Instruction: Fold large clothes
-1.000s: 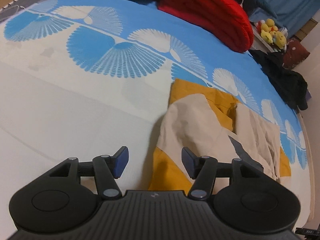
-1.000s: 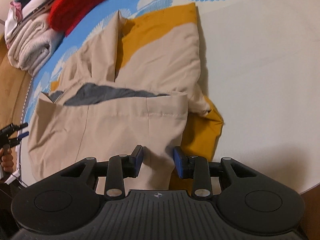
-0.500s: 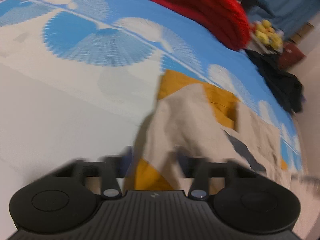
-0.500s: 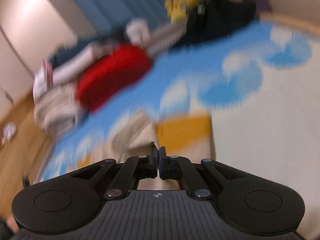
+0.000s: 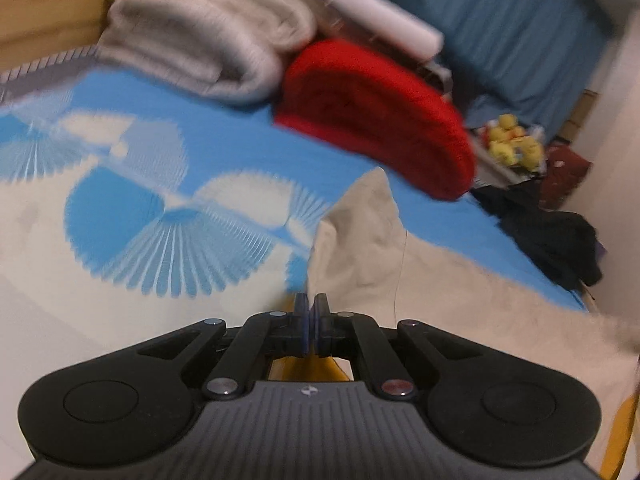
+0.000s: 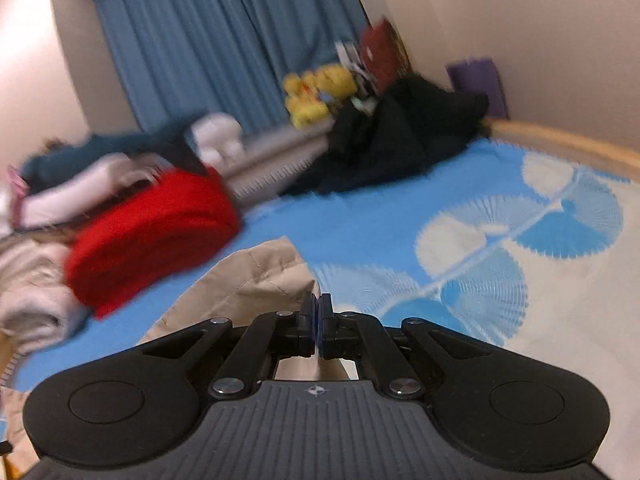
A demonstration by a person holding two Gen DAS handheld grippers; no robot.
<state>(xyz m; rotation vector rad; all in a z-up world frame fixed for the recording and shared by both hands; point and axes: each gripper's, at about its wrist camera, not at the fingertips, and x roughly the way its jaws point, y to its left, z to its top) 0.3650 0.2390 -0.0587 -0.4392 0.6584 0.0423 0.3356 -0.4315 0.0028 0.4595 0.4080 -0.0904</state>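
Note:
The beige and mustard garment (image 5: 400,276) lies on the bed's blue and cream fan-pattern cover (image 5: 168,220). My left gripper (image 5: 311,312) is shut on a beige edge of the garment and holds it lifted off the bed, with mustard fabric showing under the jaws. My right gripper (image 6: 316,312) is shut on another beige edge of the same garment (image 6: 256,280), also raised above the cover (image 6: 500,240). The cloth rises in a peak in front of each gripper.
A folded red blanket (image 5: 372,116) (image 6: 156,232) and rolled grey-white bedding (image 5: 208,40) lie at the far side of the bed. A black clothes heap (image 6: 396,140), yellow plush toys (image 6: 316,88) and blue curtains (image 6: 200,40) are beyond.
Both grippers were open just above the flat garment. Both have shut on its edge and lifted it, so the views now look across the bed instead of down.

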